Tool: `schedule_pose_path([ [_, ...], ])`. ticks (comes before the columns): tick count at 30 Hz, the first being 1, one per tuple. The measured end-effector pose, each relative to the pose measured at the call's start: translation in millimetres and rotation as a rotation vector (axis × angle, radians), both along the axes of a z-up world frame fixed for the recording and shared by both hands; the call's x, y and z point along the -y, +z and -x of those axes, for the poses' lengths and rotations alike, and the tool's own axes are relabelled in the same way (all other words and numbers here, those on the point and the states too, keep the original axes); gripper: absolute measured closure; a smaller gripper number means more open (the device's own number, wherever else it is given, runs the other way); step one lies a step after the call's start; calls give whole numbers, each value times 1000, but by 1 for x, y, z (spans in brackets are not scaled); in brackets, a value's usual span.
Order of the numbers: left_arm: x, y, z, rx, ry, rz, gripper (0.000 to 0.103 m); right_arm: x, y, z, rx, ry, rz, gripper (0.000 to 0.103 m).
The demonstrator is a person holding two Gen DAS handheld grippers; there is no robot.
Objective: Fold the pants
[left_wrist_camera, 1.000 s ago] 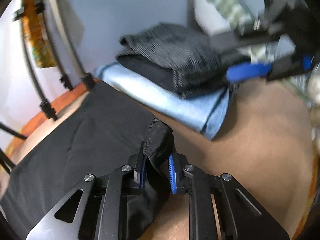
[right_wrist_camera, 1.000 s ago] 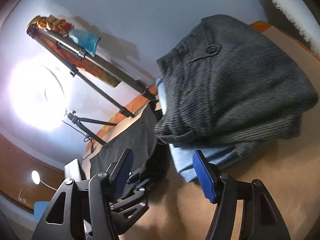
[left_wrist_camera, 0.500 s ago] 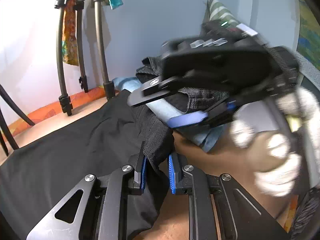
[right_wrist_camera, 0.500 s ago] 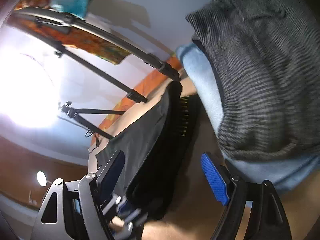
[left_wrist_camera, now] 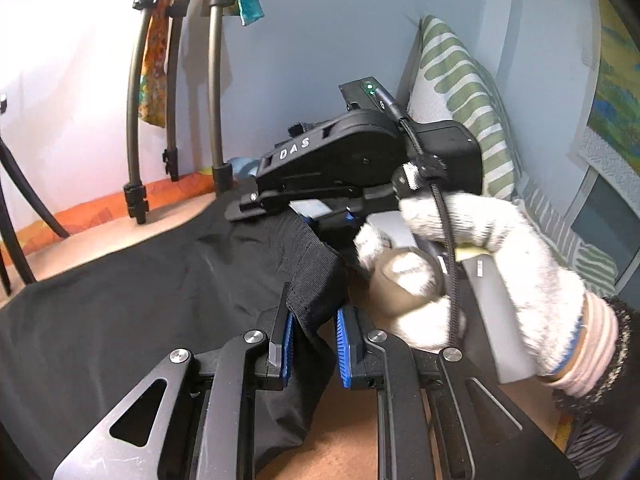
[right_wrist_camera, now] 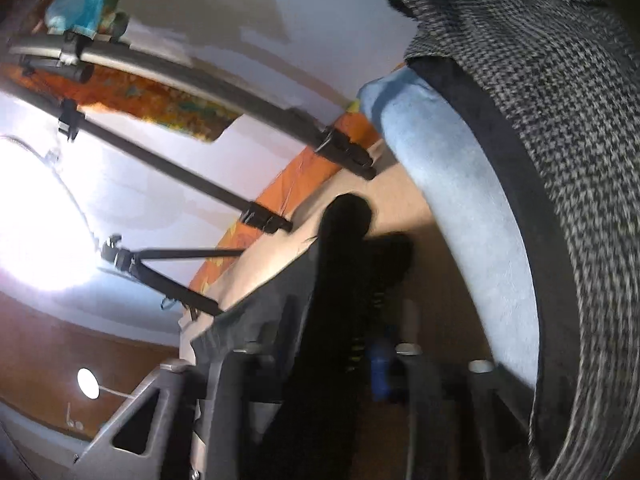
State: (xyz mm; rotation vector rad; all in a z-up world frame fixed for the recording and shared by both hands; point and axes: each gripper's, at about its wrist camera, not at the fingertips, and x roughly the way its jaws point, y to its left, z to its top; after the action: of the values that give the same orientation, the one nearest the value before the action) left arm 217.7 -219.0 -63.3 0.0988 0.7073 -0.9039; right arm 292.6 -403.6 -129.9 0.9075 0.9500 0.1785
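Observation:
Black pants [left_wrist_camera: 140, 320] lie spread on the brown surface, running off to the left. My left gripper [left_wrist_camera: 314, 342] is shut on a raised corner of their ribbed waistband [left_wrist_camera: 316, 272]. Just beyond it, a gloved hand [left_wrist_camera: 492, 256] holds my right gripper [left_wrist_camera: 320, 168], whose fingers reach over the same waistband. In the blurred right wrist view, my right gripper [right_wrist_camera: 336, 344] has its jaws closing. The black waistband [right_wrist_camera: 340, 280] stands on edge and fills the gap between them, against the blue pad [right_wrist_camera: 378, 368].
A folded pile lies close on the right: grey knit pants [right_wrist_camera: 560, 140] over a black layer and a light blue one [right_wrist_camera: 460, 200]. Tripod legs [left_wrist_camera: 134, 120] stand at the back left by the orange sheet edge [left_wrist_camera: 100, 208]. A striped pillow [left_wrist_camera: 460, 92] leans on the wall.
My right gripper swung in from the folded pile to the waistband beside my left gripper, and its wide jaws have narrowed around the cloth. My left gripper kept its grip and lifted slightly.

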Motion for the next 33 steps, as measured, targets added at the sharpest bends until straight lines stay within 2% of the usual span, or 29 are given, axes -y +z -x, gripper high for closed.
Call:
schedule_pose_path([
  [1, -1, 0, 1, -3, 0, 4, 88, 3, 2, 0, 10, -2, -2, 86],
  [4, -6, 4, 5, -5, -2, 20, 88, 0, 17, 1, 49, 8, 31, 91],
  [9, -27, 17, 11, -11, 11, 63, 88, -26, 56, 5, 124, 53, 181, 91],
  [17, -87, 41, 19, -5, 73, 83, 91, -84, 95, 3, 158, 108, 250, 91],
  [24, -154, 47, 23, -5, 162, 109, 92, -173, 125, -8, 193, 197, 358, 91],
  [29, -206, 43, 23, -17, 229, 133, 92, -244, 130, -19, 200, 268, 424, 91],
  [33, -249, 34, 19, -62, 296, 182, 92, -300, 122, -29, 188, 319, 486, 91],
])
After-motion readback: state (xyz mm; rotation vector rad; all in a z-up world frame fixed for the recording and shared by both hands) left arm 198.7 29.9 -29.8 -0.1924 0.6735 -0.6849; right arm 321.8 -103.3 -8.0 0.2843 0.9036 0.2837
